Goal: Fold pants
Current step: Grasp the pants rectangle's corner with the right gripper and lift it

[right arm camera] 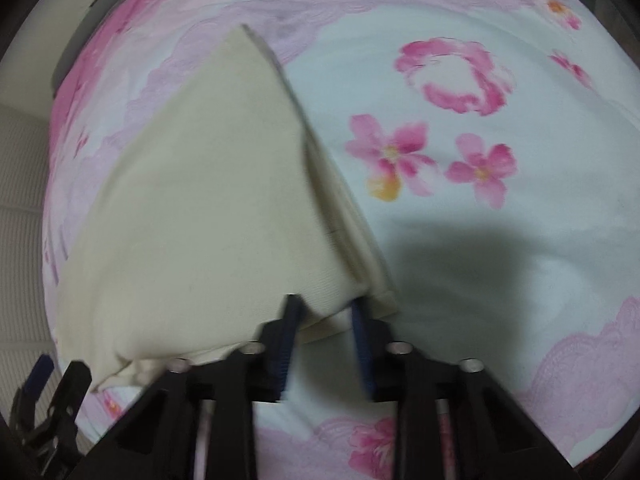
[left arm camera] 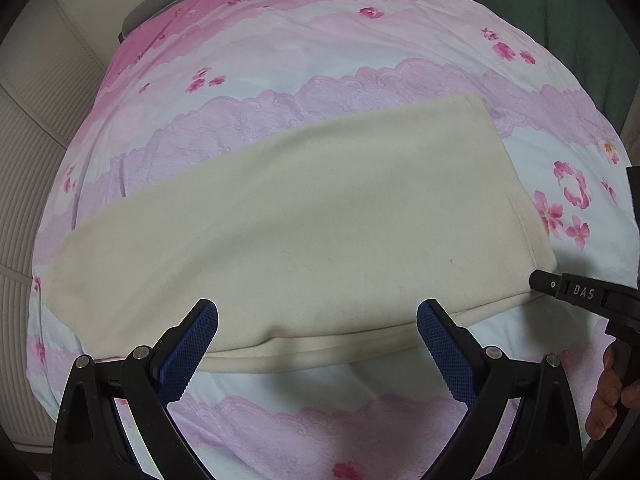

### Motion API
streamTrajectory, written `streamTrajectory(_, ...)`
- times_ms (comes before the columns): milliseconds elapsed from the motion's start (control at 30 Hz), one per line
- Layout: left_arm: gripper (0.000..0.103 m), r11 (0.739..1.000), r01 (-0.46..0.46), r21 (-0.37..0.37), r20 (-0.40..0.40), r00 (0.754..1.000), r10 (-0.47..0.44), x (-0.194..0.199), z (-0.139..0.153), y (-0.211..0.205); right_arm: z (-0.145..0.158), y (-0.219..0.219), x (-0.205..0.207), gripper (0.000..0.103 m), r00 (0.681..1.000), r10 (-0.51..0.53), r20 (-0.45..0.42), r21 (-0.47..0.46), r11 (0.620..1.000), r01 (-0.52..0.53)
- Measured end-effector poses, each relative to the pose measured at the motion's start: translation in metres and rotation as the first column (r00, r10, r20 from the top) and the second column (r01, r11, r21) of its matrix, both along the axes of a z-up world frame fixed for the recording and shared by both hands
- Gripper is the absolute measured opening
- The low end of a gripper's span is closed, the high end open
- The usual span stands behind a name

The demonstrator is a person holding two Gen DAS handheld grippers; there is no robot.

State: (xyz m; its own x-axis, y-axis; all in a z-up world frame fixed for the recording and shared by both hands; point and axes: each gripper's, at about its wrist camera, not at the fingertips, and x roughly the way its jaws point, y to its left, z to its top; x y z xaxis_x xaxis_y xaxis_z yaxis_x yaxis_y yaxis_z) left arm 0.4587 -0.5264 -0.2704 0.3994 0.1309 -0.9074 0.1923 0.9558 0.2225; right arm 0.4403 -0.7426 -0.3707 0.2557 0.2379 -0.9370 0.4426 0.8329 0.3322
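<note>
Cream pants (left arm camera: 304,216) lie folded lengthwise on the flowered bed (left arm camera: 360,60); right gripper (right arm camera: 324,312) jaws pinch one corner, left gripper (left arm camera: 318,320) jaws gape wide, cross-folds remaining

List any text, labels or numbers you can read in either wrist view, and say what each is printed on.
"DAS": raised letters on the black body of the right hand-held gripper, seen at the right edge of the left wrist view.
No other text: none shows on the cream pants, the floral bedcover or the left hand-held gripper.
</note>
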Motion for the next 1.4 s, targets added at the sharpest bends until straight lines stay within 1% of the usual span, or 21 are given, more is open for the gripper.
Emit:
streamTrajectory(33,0.102,1.0,0.002,-0.002,-0.002,1.0,-0.002,0.0,0.0,-0.001,0.001,-0.002,-0.001,0.009,1.0,-0.01,0.004,0.003,1.0,0.01)
streamTrajectory(100,0.102,1.0,0.002,-0.006,-0.002,1.0,-0.002,-0.002,0.002,-0.001,0.009,-0.004,-0.005,0.007,0.999,-0.03,0.02,-0.011,0.999,0.031)
streamTrajectory(167,0.102,1.0,0.0,-0.014,0.002,1.0,0.0,-0.004,0.005,0.0,0.028,-0.006,-0.01,0.006,0.998,-0.032,0.052,-0.064,0.997,0.035)
streamTrajectory(267,0.102,1.0,-0.012,-0.018,0.006,1.0,0.012,-0.005,0.008,0.003,0.053,-0.014,-0.015,0.005,0.995,-0.05,0.092,-0.092,0.994,0.058)
streamTrajectory(400,0.102,1.0,-0.027,-0.015,-0.001,1.0,0.027,-0.007,0.009,0.007,0.055,-0.021,-0.017,0.004,0.995,-0.076,0.071,-0.079,0.993,0.082)
streamTrajectory(467,0.102,0.999,-0.033,-0.013,0.002,0.999,0.033,-0.008,0.01,0.01,0.054,-0.02,-0.015,0.004,0.996,-0.07,0.057,-0.102,0.992,0.076)
streamTrajectory(533,0.102,0.999,-0.035,-0.008,0.009,0.999,0.035,-0.01,0.012,0.014,0.06,-0.02,-0.008,0.004,0.995,-0.071,0.064,-0.099,0.992,0.077)
streamTrajectory(600,0.102,0.999,-0.04,-0.005,0.021,0.999,0.041,-0.011,0.013,0.017,0.074,-0.022,-0.009,0.004,0.992,-0.084,0.094,-0.069,0.993,0.091)
streamTrajectory(700,0.102,0.999,-0.053,-0.014,0.003,0.999,0.053,-0.012,0.011,0.025,0.104,-0.02,-0.009,0.004,0.987,-0.061,0.149,-0.077,0.994,0.073)
streamTrajectory(767,0.102,0.998,-0.07,-0.009,-0.004,0.998,0.07,-0.014,0.009,0.031,0.114,-0.021,-0.011,0.004,0.984,-0.058,0.167,-0.086,0.994,0.073)
streamTrajectory(833,0.102,0.997,-0.078,-0.003,-0.018,0.997,0.078,-0.016,0.005,0.035,0.107,-0.023,-0.012,0.004,0.988,-0.063,0.141,-0.102,0.992,0.078)
streamTrajectory(933,0.102,0.996,-0.084,0.018,-0.023,0.996,0.084,-0.017,0.002,0.04,0.072,-0.024,-0.01,0.004,0.996,-0.075,0.051,-0.106,0.991,0.081)
streamTrajectory(1000,0.102,0.996,-0.084,0.017,-0.024,0.996,0.084,-0.017,0.001,0.04,0.041,-0.026,-0.014,0.004,0.996,-0.091,-0.017,-0.092,0.992,0.089)
streamTrajectory(1067,0.102,0.997,-0.077,0.026,-0.019,0.997,0.078,-0.016,0.002,0.039,0.024,-0.025,-0.015,0.004,0.995,-0.088,-0.046,-0.095,0.992,0.084)
streamTrajectory(1133,0.102,0.997,-0.066,0.028,-0.012,0.998,0.067,-0.016,0.003,0.037,0.018,-0.023,-0.013,0.005,0.995,-0.087,-0.044,-0.1,0.992,0.082)
streamTrajectory(1200,0.102,0.998,-0.056,0.03,-0.009,0.998,0.056,-0.013,0.003,0.036,0.015,-0.023,-0.01,0.008,0.996,-0.081,-0.042,-0.101,0.992,0.077)
streamTrajectory(1233,0.102,0.998,-0.045,0.031,-0.01,0.999,0.046,-0.012,0.003,0.034,0.015,-0.023,-0.009,0.013,0.996,-0.074,-0.04,-0.114,0.991,0.069)
streamTrajectory(1267,0.102,0.999,-0.036,0.03,-0.008,0.999,0.036,-0.012,0.003,0.033,0.018,-0.024,-0.009,0.024,0.996,-0.076,-0.04,-0.148,0.986,0.07)
streamTrajectory(1300,0.102,0.999,-0.016,0.029,-0.005,1.0,0.016,-0.011,0.003,0.031,0.022,-0.026,-0.011,0.032,0.996,-0.078,-0.031,-0.184,0.98,0.071)
streamTrajectory(1333,0.102,1.0,0.011,0.021,-0.009,1.0,-0.01,-0.008,0.003,0.028,0.026,-0.029,-0.014,0.043,0.997,-0.081,-0.021,-0.202,0.976,0.075)
streamTrajectory(1400,0.102,0.997,0.081,0.003,0.0,0.997,-0.081,-0.002,0.007,0.021,0.038,-0.032,-0.024,0.043,0.996,-0.09,0.004,-0.213,0.973,0.089)
